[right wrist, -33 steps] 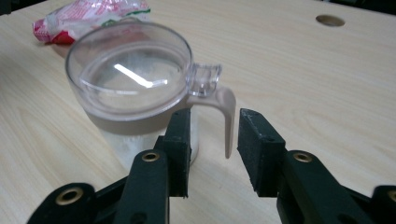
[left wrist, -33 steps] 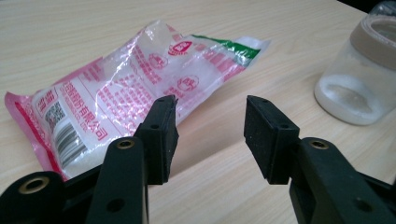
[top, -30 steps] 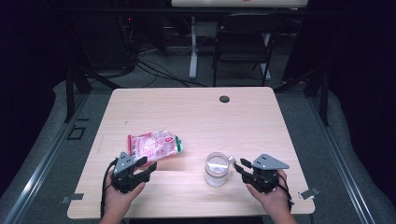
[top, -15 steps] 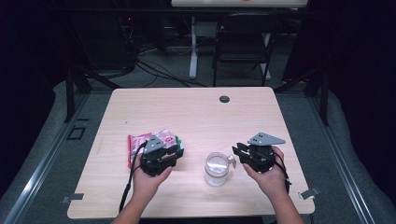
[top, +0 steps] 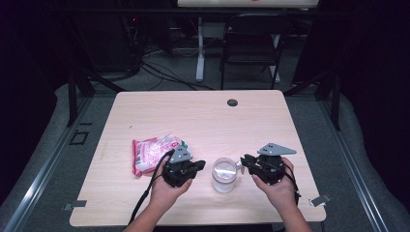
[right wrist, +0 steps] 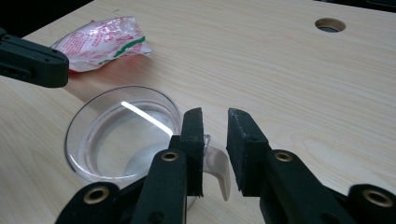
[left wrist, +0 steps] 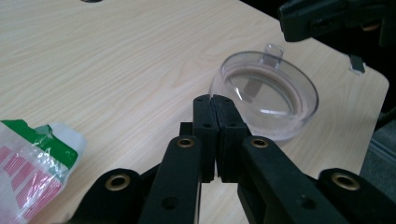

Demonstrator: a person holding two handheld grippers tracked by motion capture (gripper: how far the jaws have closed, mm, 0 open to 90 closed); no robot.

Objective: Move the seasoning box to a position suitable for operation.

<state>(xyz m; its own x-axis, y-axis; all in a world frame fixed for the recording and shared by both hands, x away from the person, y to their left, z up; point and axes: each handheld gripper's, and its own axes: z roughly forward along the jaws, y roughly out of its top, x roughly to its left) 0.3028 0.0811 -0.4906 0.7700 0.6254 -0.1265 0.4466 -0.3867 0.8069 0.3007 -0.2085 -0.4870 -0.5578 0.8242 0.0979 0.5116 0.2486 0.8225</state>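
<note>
cup handle [right wrist: 219, 170]: partly hidden behind the right gripper's [right wrist: 215, 122] left jaw; whether either pad touches it cannot be told.
cup base [left wrist: 275, 133]: near side covered by the left gripper's [left wrist: 215, 103] closed jaws.
snack packet [left wrist: 35, 161]: cut off by the left and bottom edges of the left gripper view; print too blurred to read.
person's forearms [top: 147, 220]: cut off by the bottom edge of the high view.

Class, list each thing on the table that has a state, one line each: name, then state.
Clear cup: upright, empty.
Snack packet: lying flat.
Left hand-held gripper: shut, empty.
Right hand-held gripper: jaws apart, cup handle between them, not visibly pinched.
</note>
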